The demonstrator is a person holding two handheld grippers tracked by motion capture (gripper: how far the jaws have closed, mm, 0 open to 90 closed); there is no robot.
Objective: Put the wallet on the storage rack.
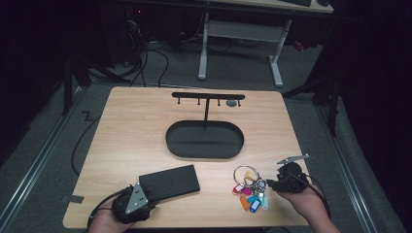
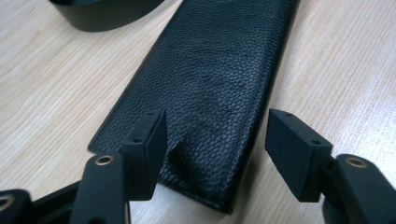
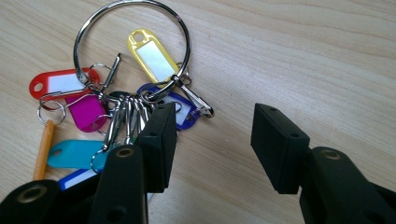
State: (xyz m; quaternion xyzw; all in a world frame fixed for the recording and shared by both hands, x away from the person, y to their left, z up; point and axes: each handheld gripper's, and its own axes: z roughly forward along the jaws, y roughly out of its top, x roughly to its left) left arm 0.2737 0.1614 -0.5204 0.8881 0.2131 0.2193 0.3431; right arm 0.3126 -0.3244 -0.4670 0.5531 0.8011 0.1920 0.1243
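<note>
A black leather pouch (image 1: 168,182) lies flat at the table's front left. My left gripper (image 1: 145,193) stands open at the pouch's near end. In the left gripper view the pouch (image 2: 219,70) runs away from the gripper (image 2: 215,140); the left pad touches its wrinkled end and the right pad stands clear of its edge. A bunch of coloured key tags (image 1: 248,190) on a metal ring lies at the front right. My right gripper (image 1: 272,184) is open beside it. In the right gripper view the bunch (image 3: 149,53) lies left of the gripper (image 3: 212,140), with bare wood between the jaws.
A black oval tray (image 1: 170,141) sits mid-table, with a T-shaped hook stand (image 1: 208,95) rising from its far side. A small grey object (image 1: 232,103) lies by the stand. The tray's rim (image 2: 107,14) lies beyond the pouch. Both hands are near the table's front edge.
</note>
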